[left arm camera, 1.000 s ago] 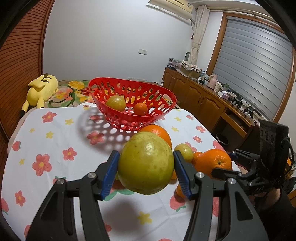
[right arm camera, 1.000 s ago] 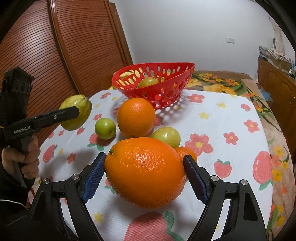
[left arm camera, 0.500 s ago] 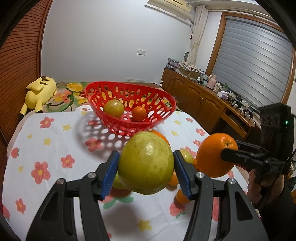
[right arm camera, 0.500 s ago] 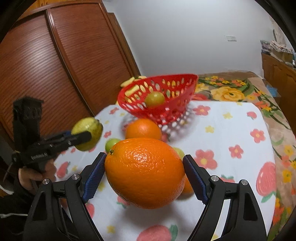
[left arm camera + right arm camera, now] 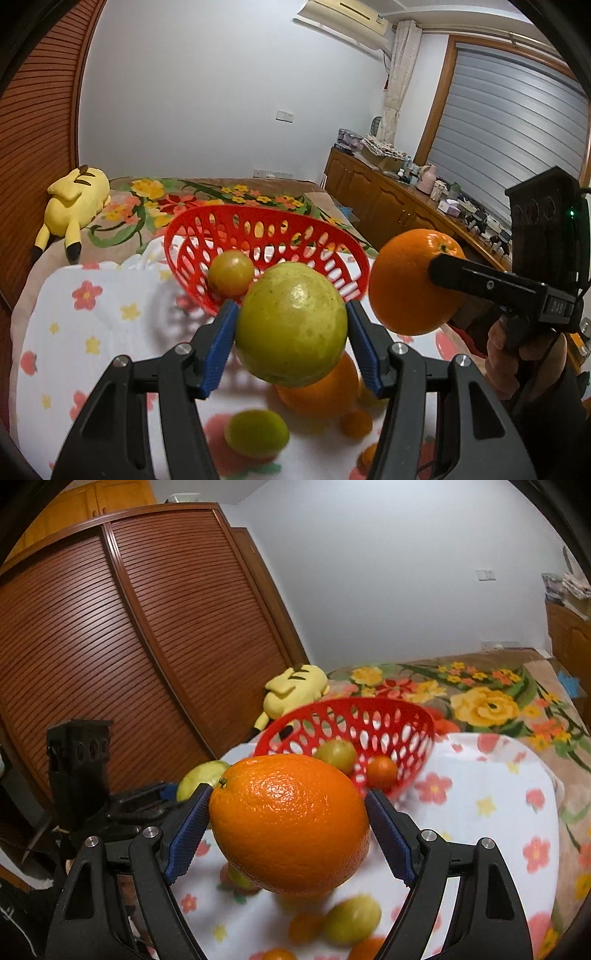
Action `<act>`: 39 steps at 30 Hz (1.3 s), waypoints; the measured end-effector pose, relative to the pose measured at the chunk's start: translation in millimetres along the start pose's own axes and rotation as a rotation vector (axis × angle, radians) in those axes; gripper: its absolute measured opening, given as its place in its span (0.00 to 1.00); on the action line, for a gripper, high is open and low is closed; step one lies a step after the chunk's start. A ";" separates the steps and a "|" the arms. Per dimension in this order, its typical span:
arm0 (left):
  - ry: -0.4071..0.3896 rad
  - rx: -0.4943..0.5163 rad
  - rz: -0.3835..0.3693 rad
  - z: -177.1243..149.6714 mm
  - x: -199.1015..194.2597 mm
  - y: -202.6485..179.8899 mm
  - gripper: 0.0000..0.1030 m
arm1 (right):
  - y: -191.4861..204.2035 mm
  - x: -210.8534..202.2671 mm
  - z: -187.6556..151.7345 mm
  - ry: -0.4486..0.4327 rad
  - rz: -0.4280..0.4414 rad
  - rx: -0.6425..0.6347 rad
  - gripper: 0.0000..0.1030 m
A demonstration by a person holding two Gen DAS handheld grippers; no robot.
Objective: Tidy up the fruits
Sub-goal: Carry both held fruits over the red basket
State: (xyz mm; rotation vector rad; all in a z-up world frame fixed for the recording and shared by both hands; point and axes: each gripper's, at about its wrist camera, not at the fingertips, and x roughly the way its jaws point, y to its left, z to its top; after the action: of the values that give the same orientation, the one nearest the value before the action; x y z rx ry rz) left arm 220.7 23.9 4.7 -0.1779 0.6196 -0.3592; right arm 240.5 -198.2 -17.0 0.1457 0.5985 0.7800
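A home bedroom is shown: a floral bedspread (image 5: 476, 698) with a yellow plush toy (image 5: 75, 201), a louvred wooden wardrobe (image 5: 155, 627), and a wall-mounted air conditioner (image 5: 345, 18).

Both held fruits now hang higher above the flower-print white tablecloth (image 5: 66, 332) than a second ago and closer to the perforated red plastic basket (image 5: 258, 229). The large round orange (image 5: 290, 823), which a second ago sat low by the loose fruit, is lifted clear of it between the blue-padded fingers (image 5: 188, 830), level with the basket's rim. The big yellow-green round fruit (image 5: 291, 325) now overlaps the basket's near wall in the left wrist view. The loose fruit on the cloth lies lower in both views, blurred.
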 end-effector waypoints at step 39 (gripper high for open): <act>0.073 0.005 0.062 25.1 73.1 32.4 0.56 | -26.3 125.3 11.4 0.298 -0.172 -0.162 0.83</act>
State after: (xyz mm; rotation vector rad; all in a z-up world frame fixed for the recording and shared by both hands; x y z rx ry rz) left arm 299.7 27.4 -22.9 -0.1416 0.6944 -0.3086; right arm 332.7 -128.3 -73.1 -0.1727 0.8147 0.6840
